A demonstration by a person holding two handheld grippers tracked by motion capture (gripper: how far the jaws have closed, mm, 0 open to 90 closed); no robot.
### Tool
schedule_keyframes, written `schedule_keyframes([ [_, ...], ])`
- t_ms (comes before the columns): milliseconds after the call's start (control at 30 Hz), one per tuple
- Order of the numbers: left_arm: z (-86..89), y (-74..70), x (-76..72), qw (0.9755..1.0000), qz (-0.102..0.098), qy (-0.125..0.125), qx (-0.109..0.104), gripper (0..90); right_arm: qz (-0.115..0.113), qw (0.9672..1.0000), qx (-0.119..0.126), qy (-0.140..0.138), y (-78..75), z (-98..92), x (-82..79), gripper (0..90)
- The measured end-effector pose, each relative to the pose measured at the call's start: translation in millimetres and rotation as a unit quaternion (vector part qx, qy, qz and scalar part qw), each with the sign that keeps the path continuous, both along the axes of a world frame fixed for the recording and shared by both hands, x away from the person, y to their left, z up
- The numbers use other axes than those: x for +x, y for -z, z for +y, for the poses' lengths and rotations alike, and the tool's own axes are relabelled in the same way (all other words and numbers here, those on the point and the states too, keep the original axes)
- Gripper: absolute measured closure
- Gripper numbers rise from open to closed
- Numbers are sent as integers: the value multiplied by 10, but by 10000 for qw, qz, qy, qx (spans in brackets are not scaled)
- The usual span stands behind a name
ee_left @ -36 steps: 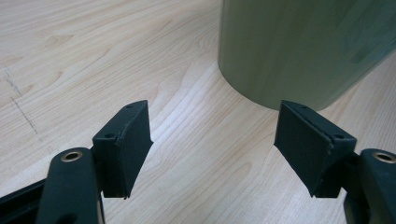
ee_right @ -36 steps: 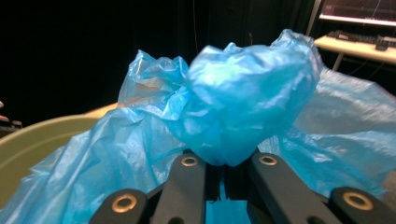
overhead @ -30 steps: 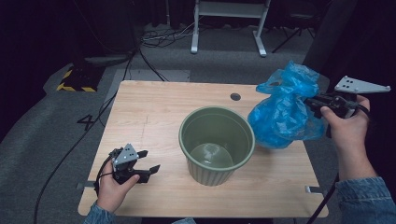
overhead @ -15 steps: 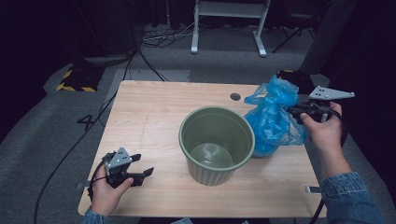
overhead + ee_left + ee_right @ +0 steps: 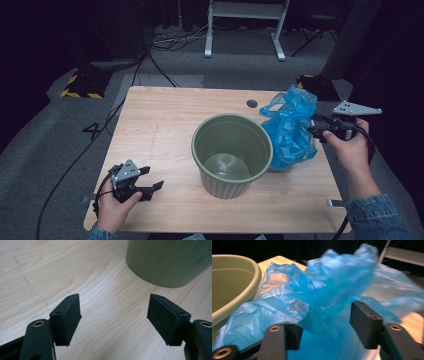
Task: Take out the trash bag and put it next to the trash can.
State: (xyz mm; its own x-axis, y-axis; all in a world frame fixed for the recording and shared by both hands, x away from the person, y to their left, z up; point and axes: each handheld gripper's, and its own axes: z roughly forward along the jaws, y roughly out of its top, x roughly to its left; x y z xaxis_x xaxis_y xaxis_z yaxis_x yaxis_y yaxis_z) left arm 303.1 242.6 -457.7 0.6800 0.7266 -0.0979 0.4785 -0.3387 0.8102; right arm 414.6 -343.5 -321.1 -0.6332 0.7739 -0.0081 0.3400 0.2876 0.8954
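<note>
We saw the right gripper point(image 5: 316, 131) at the table's right edge, jaws just opening, w/ blue film between them but the pads apart and not pressing on it. In the right gripper view point(image 5: 325, 325) the left pad was mostly buried behind plastic, so whether film touched it we couldn't tell; the right pad stood bare. The blue plastic bag point(image 5: 291, 131) sat crumpled on the table point(image 5: 165, 120), right beside the green bucket point(image 5: 232, 156), leaning on its rim as far as we could judge. The bag's point(image 5: 317, 300) upper part was blurred in the close view, and its lower end was cut off by the frame. The bucket's point(image 5: 232, 282) rim showed at the left there, the rest cropped.

The left gripper point(image 5: 150, 179) lay low near the front left corner, jaws spread wide, nothing between them point(image 5: 113, 317). Ahead of it we saw bare wood and the bucket's point(image 5: 170, 262) ribbed wall, its top cut off. The bucket's inside bottom looked pale and shiny; we couldn't tell whether anything lay there.
</note>
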Motion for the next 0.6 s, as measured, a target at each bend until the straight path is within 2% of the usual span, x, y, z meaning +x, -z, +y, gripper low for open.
schedule_keyframes([
  [67,-8,5,4,10000,-5,13,5,268,-14,10000,2,65,-12,-35,-39,411],
  [133,-16,20,11,10000,13,18,21,268,-99,9997,122,193,-44,-134,-164,398],
  [267,-38,38,16,10000,59,14,2,268,-168,9994,182,238,-56,-204,-287,385],
  [367,-50,55,10,9999,81,51,43,267,-86,9993,36,367,-18,-273,-448,368],
  [533,-60,73,10,9999,104,42,22,267,61,9989,32,464,103,-374,-639,341],
  [600,-60,72,15,9999,112,66,53,266,78,9989,13,465,125,-388,-663,337],
])
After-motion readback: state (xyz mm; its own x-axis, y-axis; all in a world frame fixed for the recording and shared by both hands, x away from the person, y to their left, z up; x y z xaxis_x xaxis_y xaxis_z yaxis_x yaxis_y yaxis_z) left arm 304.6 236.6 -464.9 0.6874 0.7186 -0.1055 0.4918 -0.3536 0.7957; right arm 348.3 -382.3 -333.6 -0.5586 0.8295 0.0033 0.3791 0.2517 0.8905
